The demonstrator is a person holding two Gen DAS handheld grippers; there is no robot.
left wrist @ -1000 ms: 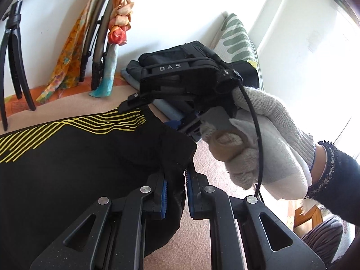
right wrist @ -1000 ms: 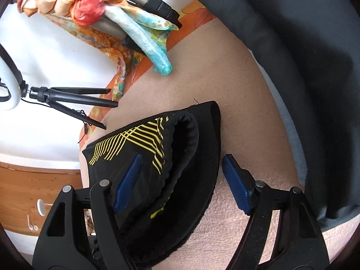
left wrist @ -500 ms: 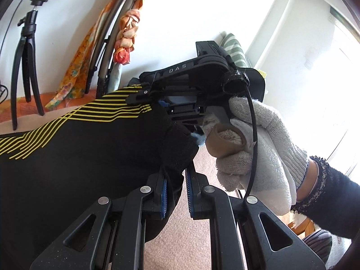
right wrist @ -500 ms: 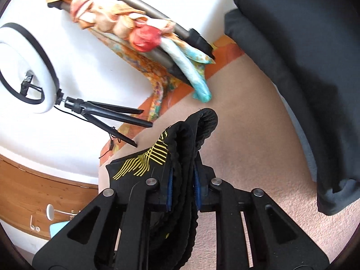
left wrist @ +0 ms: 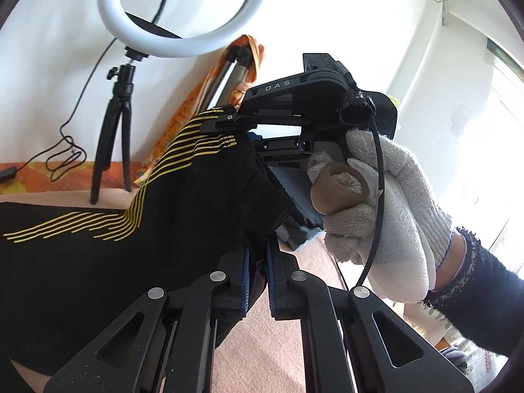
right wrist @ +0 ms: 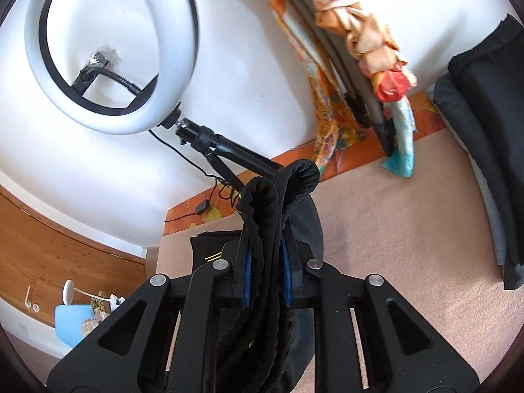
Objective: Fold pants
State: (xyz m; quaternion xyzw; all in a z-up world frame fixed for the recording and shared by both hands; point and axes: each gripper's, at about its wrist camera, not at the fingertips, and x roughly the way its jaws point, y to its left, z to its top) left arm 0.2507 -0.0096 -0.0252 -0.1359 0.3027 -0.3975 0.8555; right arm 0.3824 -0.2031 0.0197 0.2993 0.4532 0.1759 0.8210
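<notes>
Pants (left wrist: 98, 245), black with yellow stripes, hang lifted above the pink blanket (right wrist: 393, 229), one end trailing on it. Left tongs (left wrist: 257, 275) pinch a hem corner; right tongs (right wrist: 265, 278) pinch the bunched waistband (right wrist: 262, 216). Thick gathered fabric could slip free, and uneven tension could skew the fold.

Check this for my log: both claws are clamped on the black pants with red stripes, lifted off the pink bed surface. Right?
One detail is wrong: the stripes are yellow, not red, as the left wrist view shows. The rest holds: the left claw and right claw are both shut on the black pants, lifted off the pink bed surface.
</notes>
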